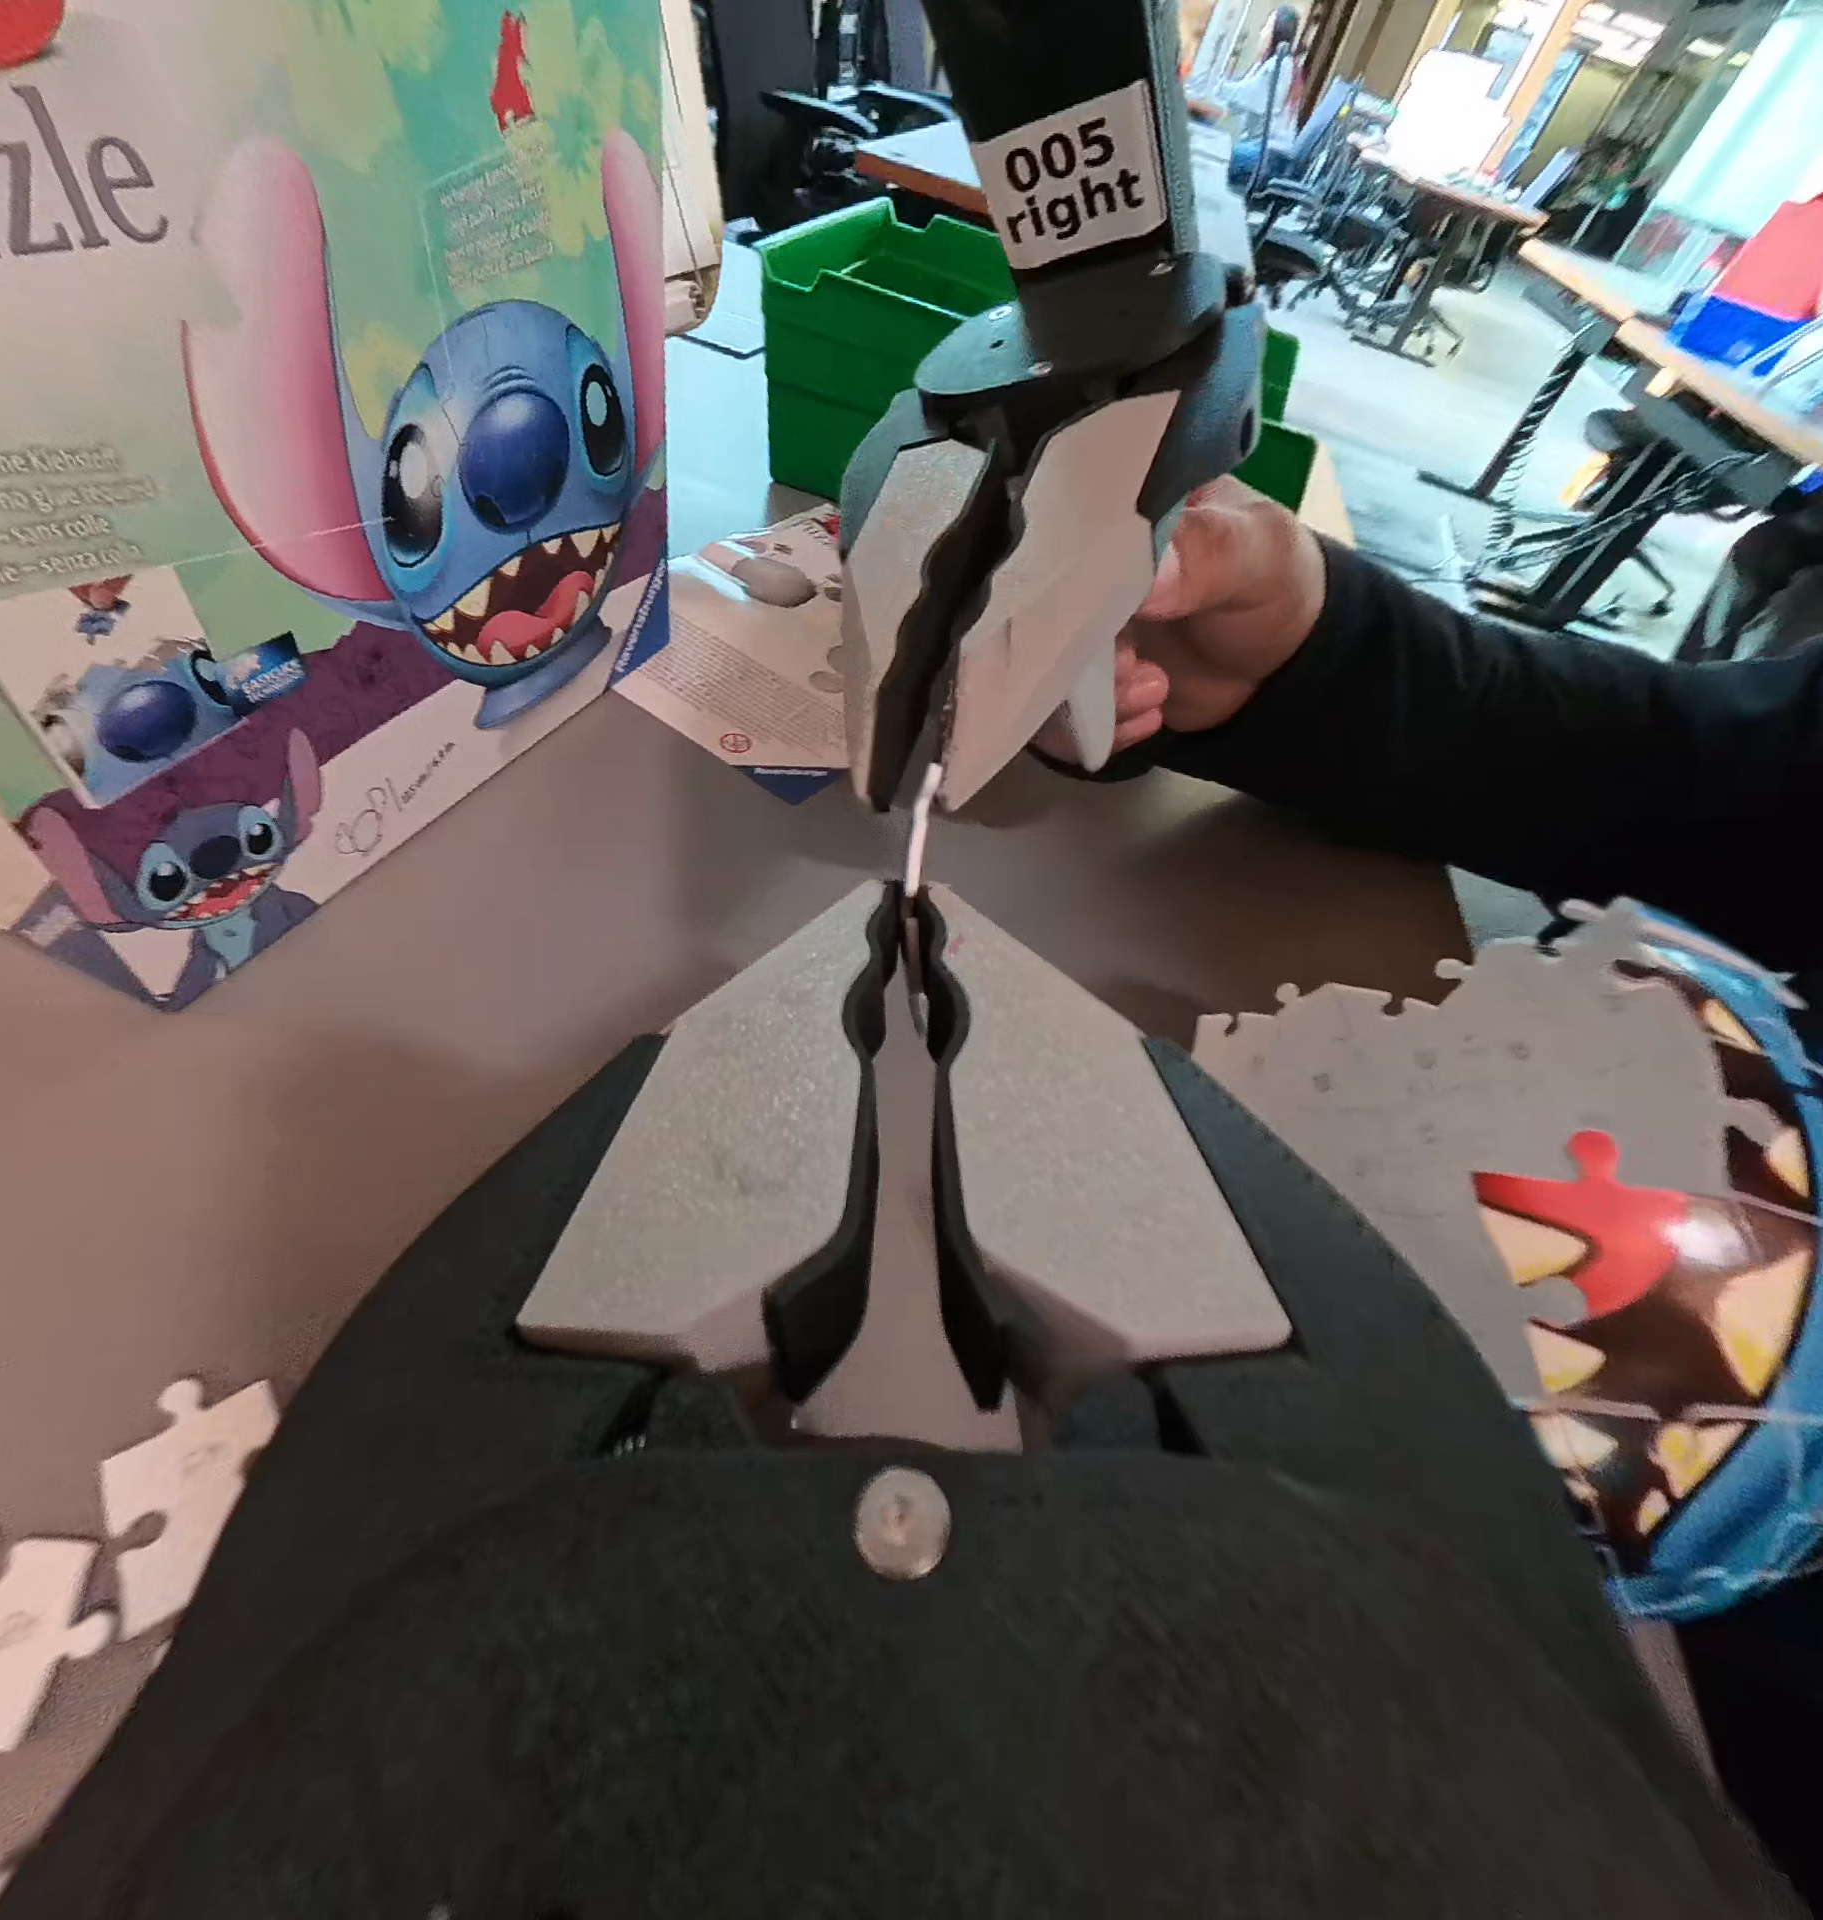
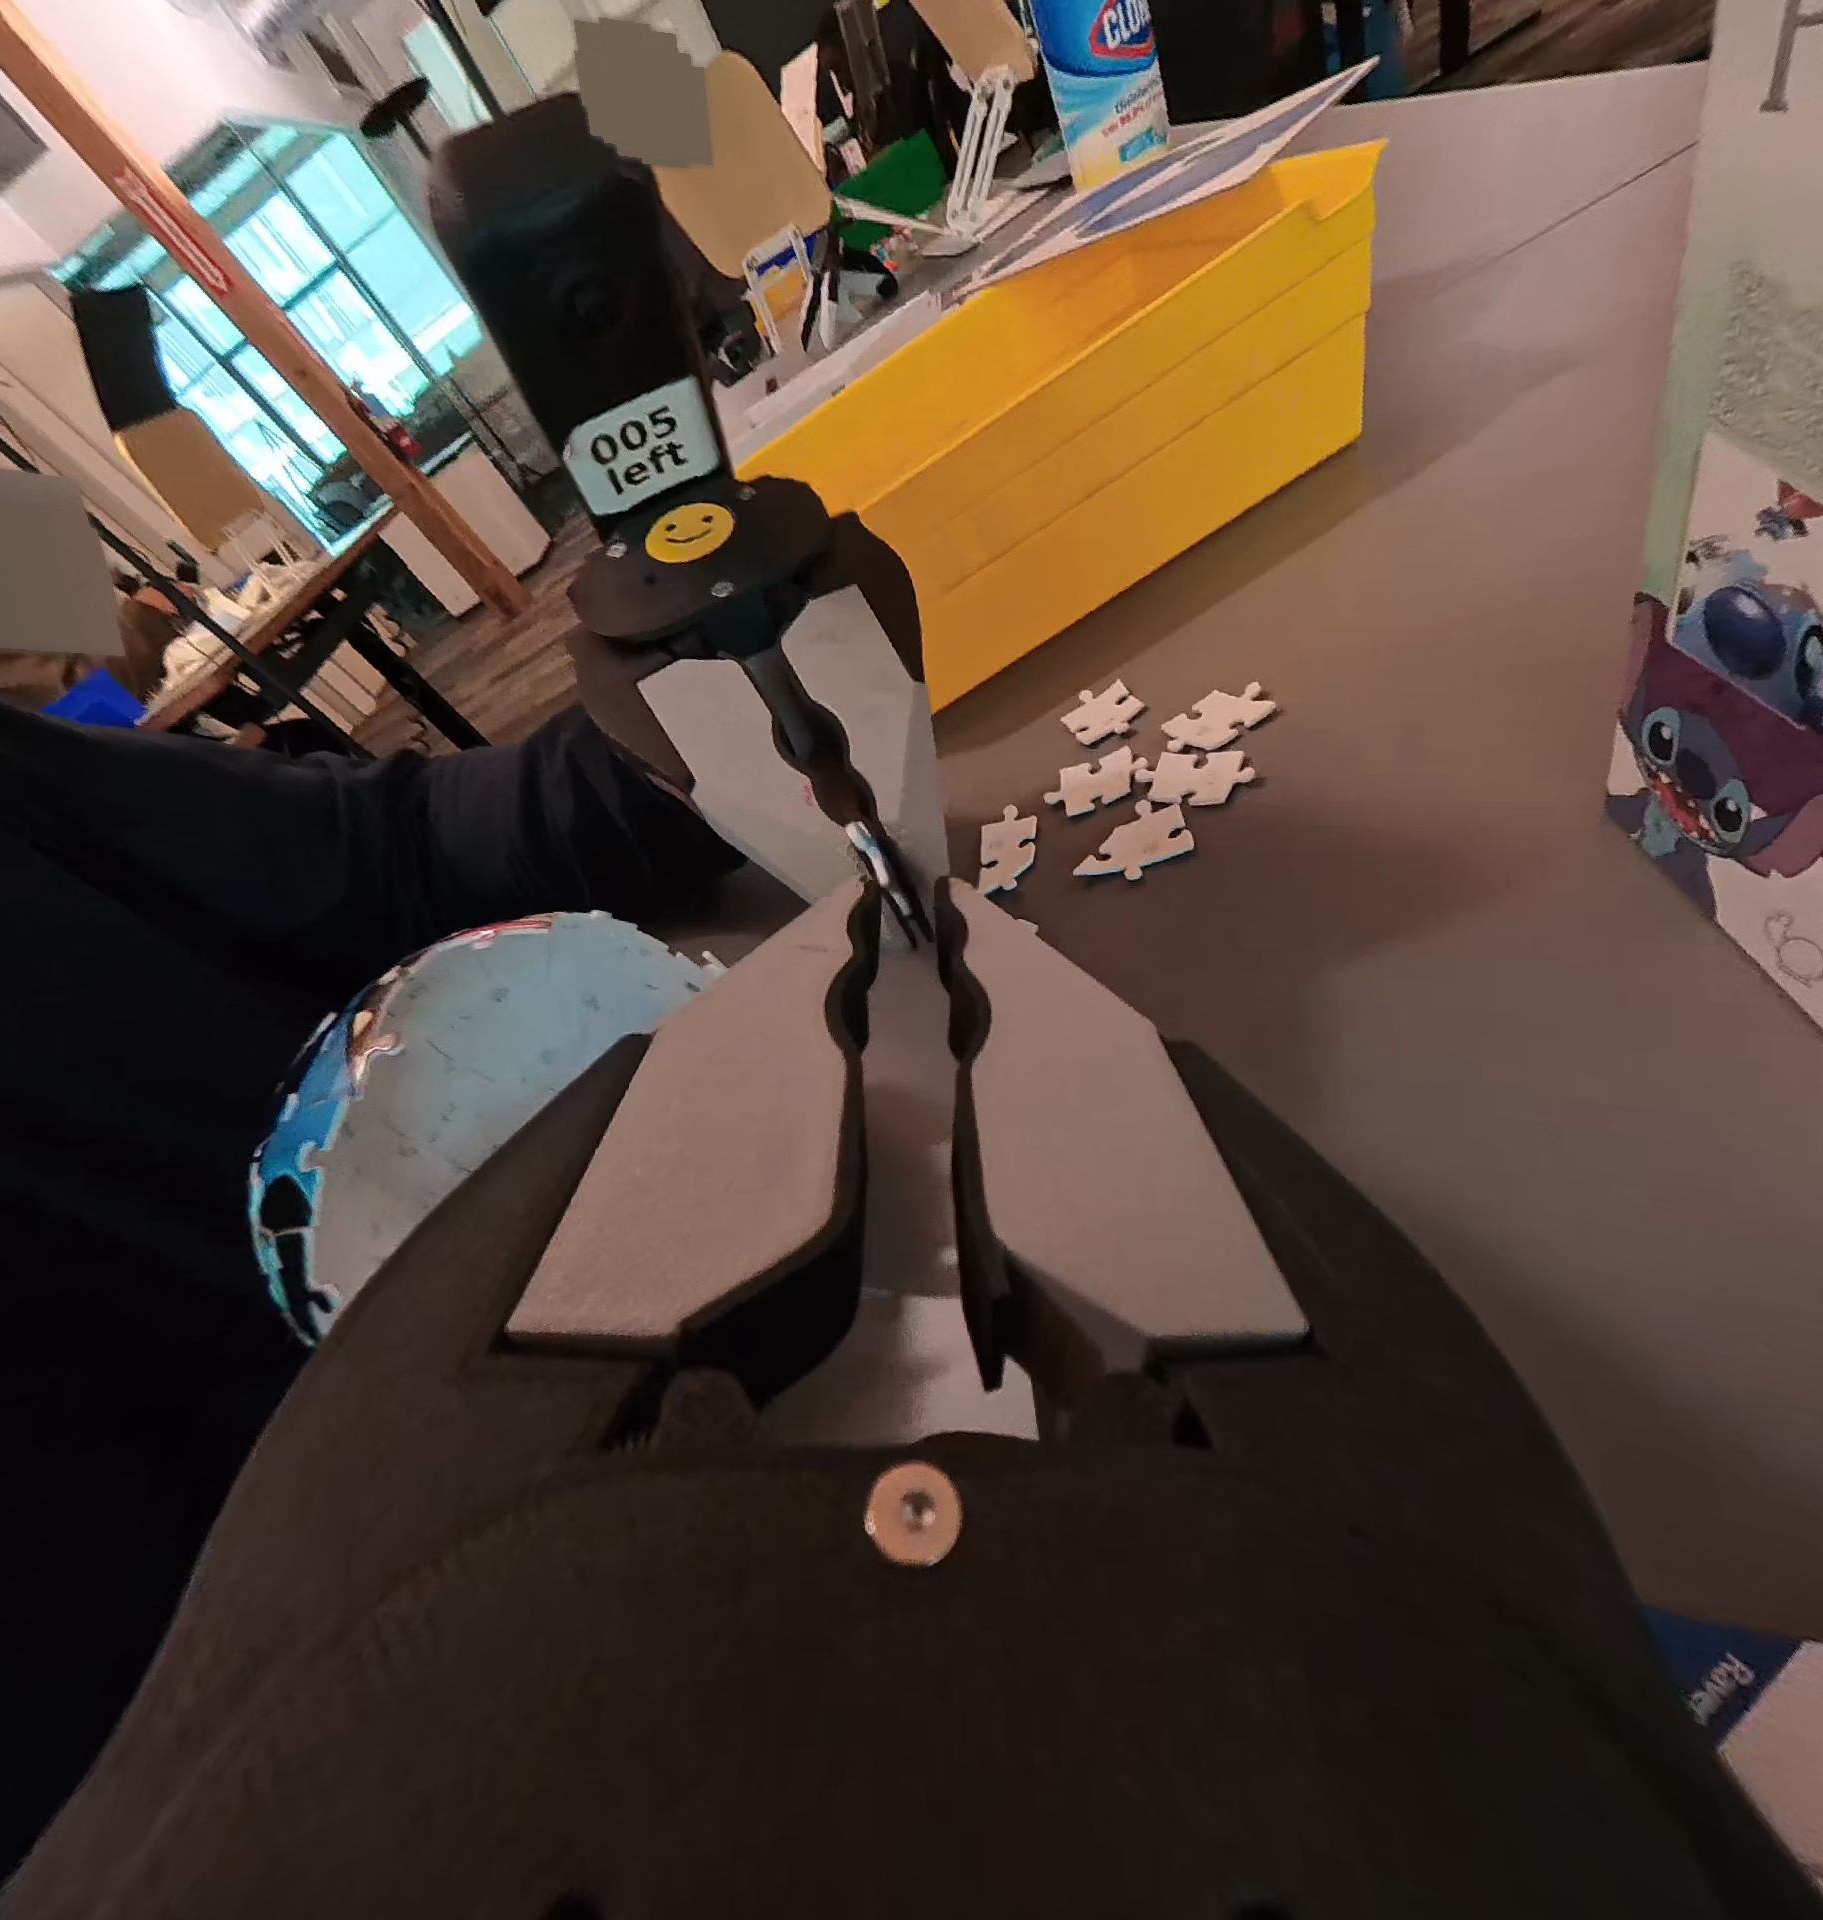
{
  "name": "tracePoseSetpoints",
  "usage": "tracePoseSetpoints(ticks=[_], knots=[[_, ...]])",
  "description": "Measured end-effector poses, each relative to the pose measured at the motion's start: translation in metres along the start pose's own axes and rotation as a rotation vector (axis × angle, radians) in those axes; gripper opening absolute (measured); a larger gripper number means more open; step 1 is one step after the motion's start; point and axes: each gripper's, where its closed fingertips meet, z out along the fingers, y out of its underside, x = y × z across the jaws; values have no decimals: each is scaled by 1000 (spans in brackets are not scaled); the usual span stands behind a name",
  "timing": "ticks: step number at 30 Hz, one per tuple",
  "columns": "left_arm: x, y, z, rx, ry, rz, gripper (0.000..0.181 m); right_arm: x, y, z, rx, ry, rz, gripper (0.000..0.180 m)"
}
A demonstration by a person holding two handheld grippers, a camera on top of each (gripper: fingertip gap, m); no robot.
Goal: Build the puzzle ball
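Above the grey table (image 2: 1406, 727), left gripper (image 1: 909, 914) and right gripper (image 2: 902, 914) both clench one puzzle piece (image 1: 917, 831) between them; the ball shell (image 1: 1572, 1195) beside them stands partly assembled, loose pieces (image 2: 1146, 779) remaining unfitted.

The half-built puzzle ball (image 1: 1655, 1247) is cut off by the right picture edge; in the right wrist view the right tool (image 2: 902, 920) hides part of it. The puzzle box (image 1: 294, 468) runs past the top-left corner. The puzzle piece (image 1: 919, 831) pinched between both tools shows only edge-on.
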Motion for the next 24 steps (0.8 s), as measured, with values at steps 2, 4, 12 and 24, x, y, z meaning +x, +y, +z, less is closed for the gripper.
tracePoseSetpoints(ticks=[2, 4, 12, 24], knots=[[4, 1, 2, -4, 27, -17, 0, -3, -1, 1, 5, -19, -1, 7], [6, 1, 3, -7, 29, -18, 0, -8, 1, 3, -1, -40, -10, 1], [1, 1, -3, -20, 27, -22, 27, 2, 1, -1, -12, 39, -23, 0], [-37, -2, -18, 20, -154, 7, 31, 25, -6, -27, 10, 190, -90, 0]])
